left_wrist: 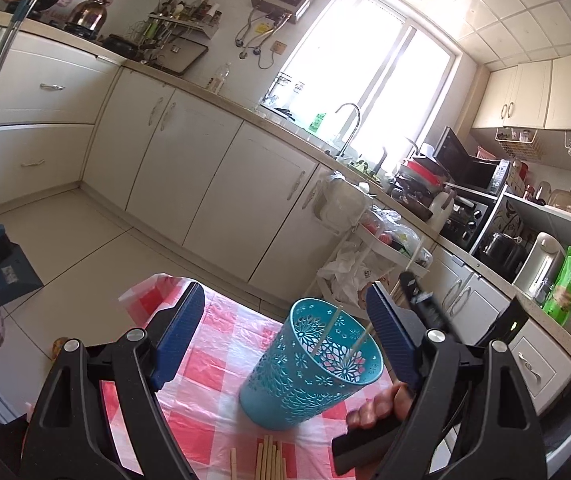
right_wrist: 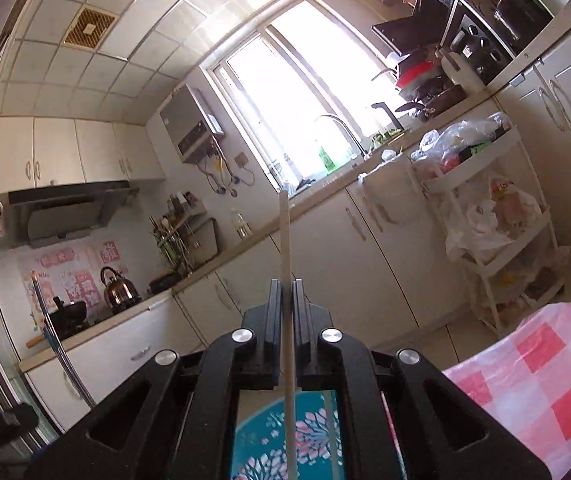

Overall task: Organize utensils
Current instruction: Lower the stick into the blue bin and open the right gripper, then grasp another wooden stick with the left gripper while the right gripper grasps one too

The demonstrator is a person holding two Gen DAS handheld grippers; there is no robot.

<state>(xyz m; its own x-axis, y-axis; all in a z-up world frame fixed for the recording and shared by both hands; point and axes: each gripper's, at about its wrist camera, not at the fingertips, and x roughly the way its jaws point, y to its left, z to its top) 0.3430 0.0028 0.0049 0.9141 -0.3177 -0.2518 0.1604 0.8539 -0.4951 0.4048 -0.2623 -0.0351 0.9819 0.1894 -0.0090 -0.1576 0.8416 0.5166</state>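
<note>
Nearest the left wrist camera, the left gripper (left_wrist: pixel 285 332) holds its two blue-padded jaws wide apart with nothing between them. Between and just beyond them one teal cutout holder (left_wrist: pixel 313 372) stands on the desk (left_wrist: pixel 205 400), which is covered in a red-and-white checked plastic cloth. Two pale chopsticks (left_wrist: pixel 327 330) lean inside the holder, their tips rising above its rim. At the bottom edge of that view a bundle of loose chopsticks (left_wrist: pixel 267 458) lies flat on the cloth just in front of the holder; about five or six ends show, though the frame cuts them off and an exact count cannot be given.

In the right wrist view, the right gripper (right_wrist: pixel 284 296) has its jaws pressed together on one chopstick (right_wrist: pixel 284 232), which runs straight up past the jaw tips and down over the holder's teal floral inside, seen directly below between the gripper's arms.

Behind, one kettle (left_wrist: pixel 89 10) sits on the stove, one green bottle (right_wrist: pixel 326 159) stands by the sink tap, and one white tiered cart (right_wrist: pixel 497 240) holds plastic bags. Pink wall stickers (right_wrist: pixel 67 276) carry characters too blurred to read.
</note>
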